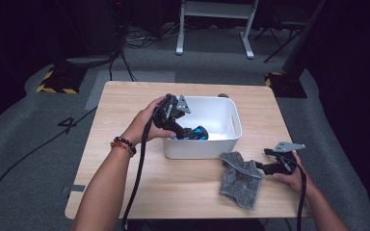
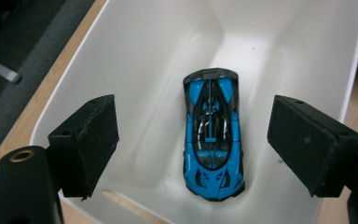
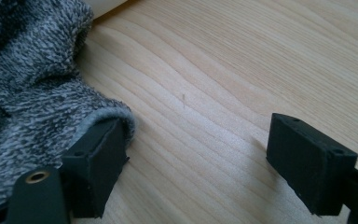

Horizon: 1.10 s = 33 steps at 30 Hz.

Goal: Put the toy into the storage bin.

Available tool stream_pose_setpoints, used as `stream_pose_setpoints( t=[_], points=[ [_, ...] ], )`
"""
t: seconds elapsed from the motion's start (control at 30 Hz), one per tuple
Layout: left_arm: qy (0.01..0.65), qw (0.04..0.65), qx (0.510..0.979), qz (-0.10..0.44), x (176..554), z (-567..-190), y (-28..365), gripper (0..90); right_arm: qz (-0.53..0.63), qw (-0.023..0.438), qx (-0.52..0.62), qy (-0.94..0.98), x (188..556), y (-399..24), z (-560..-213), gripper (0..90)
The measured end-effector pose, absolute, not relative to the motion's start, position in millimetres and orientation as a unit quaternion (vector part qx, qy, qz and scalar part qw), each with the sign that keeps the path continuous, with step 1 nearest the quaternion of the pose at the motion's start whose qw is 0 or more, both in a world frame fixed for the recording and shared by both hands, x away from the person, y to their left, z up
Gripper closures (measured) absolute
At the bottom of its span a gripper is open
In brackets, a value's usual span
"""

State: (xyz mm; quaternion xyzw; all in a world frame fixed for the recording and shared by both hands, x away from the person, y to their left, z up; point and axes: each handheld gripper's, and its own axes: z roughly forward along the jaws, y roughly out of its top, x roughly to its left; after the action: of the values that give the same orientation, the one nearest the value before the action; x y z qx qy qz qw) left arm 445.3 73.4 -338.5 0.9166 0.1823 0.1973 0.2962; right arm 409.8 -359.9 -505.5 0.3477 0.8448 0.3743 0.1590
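The left gripper (image 1: 185,131) was positioned inside the white bin (image 1: 231,137), which stood near the middle of the wooden table (image 1: 125,187). In the left gripper view, both pads stood well apart, one on each side of the blue toy car (image 2: 212,135), and neither pad touched it. The car lay flat on the bin floor (image 2: 279,196), roof up, close to one wall. With the jaws clear of the car and the car resting under its own weight, this arrangement was judged to match a release into the bin rather than a pickup.

The right gripper (image 1: 266,160) rested low at the right side of the table, just beside the grey cloth (image 1: 241,179). In the right gripper view, the pads stood apart with bare tabletop (image 3: 214,93) between them. One pad (image 3: 98,158) sat against the rolled hem of the cloth (image 3: 28,102), but nothing was clamped. This placement was judged to be a ready position for taking the cloth next.

The cloth lay crumpled in front of the bin, one corner against the bin wall. A hem grip would likely lift it in one piece.
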Motion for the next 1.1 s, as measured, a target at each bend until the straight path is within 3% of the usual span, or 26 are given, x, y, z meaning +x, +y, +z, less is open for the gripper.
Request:
stream_pose_setpoints(
  t=[0.57,1.1],
  points=[
    [0.201,0.330,0.887,0.253,417.9,-320.6,107.6,16.3,0.374,0.161,0.352,0.843,407.4,-360.8,-505.6,20.0],
    [0.242,0.343,0.861,0.287,396.7,-329.6,146.5,16.1,0.373,0.160,0.351,0.844,407.7,-360.7,-505.5,19.8]
  ],
)
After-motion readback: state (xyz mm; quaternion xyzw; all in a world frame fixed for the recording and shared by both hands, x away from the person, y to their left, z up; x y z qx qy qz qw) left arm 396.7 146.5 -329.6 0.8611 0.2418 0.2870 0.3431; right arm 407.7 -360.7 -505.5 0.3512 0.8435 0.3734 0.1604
